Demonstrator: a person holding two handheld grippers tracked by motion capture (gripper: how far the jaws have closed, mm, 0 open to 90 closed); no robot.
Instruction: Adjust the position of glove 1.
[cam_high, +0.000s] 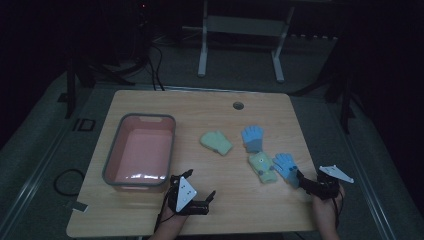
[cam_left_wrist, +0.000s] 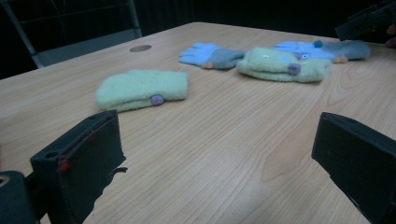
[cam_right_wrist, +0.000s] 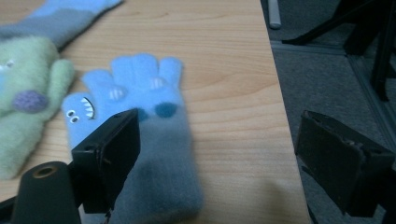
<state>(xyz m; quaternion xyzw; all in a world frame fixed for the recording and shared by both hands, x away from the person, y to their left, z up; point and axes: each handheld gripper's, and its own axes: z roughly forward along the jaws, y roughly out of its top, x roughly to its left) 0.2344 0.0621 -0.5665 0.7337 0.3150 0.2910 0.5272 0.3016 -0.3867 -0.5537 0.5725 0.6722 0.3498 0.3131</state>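
Four small gloves lie on the wooden table (cam_high: 150, 105). A pale green mitten (cam_high: 216, 142) (cam_left_wrist: 142, 88) sits mid-table, and a blue glove with a grey cuff (cam_high: 252, 137) (cam_left_wrist: 210, 55) (cam_right_wrist: 60, 16) lies to its right. Nearer me are a second green mitten (cam_high: 262, 167) (cam_left_wrist: 280, 65) (cam_right_wrist: 23, 93) and a second blue glove with a monster face (cam_high: 286, 167) (cam_left_wrist: 322, 47) (cam_right_wrist: 140, 88). My right gripper (cam_high: 303, 182) (cam_right_wrist: 219, 154) is open just above that glove's grey cuff, left jaw over it. My left gripper (cam_high: 202, 184) (cam_left_wrist: 219, 163) is open over bare wood, facing the gloves.
A pink basin with a grey rim (cam_high: 112, 150) stands empty at the table's left, just beyond my left gripper. A cable hole (cam_high: 238, 105) is at the far edge. The table's right edge (cam_right_wrist: 275, 93) runs close beside the right gripper, with grey floor beyond.
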